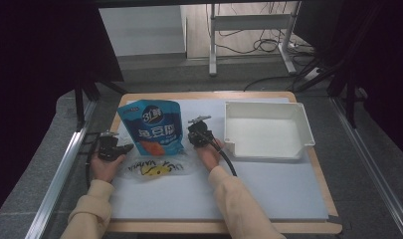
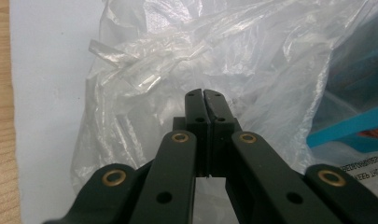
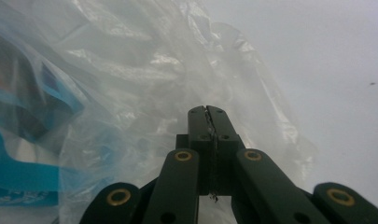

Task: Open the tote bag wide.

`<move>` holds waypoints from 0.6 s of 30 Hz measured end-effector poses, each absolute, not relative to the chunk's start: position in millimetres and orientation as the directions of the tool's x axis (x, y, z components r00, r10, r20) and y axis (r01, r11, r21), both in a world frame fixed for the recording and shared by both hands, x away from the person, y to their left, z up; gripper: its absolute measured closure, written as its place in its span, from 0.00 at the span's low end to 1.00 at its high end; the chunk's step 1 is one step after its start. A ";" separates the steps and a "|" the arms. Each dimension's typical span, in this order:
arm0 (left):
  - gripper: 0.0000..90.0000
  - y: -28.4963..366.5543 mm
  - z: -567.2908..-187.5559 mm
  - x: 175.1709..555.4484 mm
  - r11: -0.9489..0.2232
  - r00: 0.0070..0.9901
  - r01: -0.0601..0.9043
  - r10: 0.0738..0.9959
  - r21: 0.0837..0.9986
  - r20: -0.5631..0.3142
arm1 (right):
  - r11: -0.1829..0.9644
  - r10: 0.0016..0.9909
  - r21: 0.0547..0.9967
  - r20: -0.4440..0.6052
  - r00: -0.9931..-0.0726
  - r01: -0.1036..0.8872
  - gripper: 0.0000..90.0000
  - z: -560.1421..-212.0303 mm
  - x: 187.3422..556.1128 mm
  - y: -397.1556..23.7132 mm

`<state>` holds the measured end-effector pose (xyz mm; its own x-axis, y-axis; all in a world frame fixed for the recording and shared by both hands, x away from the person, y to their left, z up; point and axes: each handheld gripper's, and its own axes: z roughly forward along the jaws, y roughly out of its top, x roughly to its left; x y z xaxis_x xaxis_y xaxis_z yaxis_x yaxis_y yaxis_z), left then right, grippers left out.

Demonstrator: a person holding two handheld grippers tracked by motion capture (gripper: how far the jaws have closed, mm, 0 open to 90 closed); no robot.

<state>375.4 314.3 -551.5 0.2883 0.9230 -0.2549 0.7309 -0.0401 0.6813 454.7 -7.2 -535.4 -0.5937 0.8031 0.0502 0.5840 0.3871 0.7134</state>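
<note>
Clear plastic bag (image 1: 156, 167) lies between both closed grippers, left (image 1: 120, 149) and right (image 1: 198, 140), each pinching it.

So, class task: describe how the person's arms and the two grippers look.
Both forearms wear pale cream long sleeves. Each hand holds a black gripper: the left gripper and the right gripper have two flat black jaws on black links with brass-coloured rivets. A black cable trails from the right one.

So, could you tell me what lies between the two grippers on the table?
In the high view, the blue snack pouch and clear plastic bag lie between the left gripper and right gripper.
</note>
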 end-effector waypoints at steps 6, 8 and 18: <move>1.00 313.0 -550.9 373.6 -0.045 0.297 0.732 0.919 0.680 -0.259 | 0.364 0.800 0.753 0.049 -0.598 0.548 0.98 -521.0 442.6 -13.2; 1.00 312.3 -550.8 373.7 -0.043 0.298 0.732 0.918 0.680 -0.263 | 0.342 0.785 0.789 0.059 -0.617 0.510 0.98 -508.7 432.4 -15.0; 1.00 310.4 -548.1 373.0 -0.041 0.298 0.730 0.917 0.682 -0.264 | 0.282 0.677 0.889 0.083 -0.731 0.362 0.98 -447.2 376.9 -32.1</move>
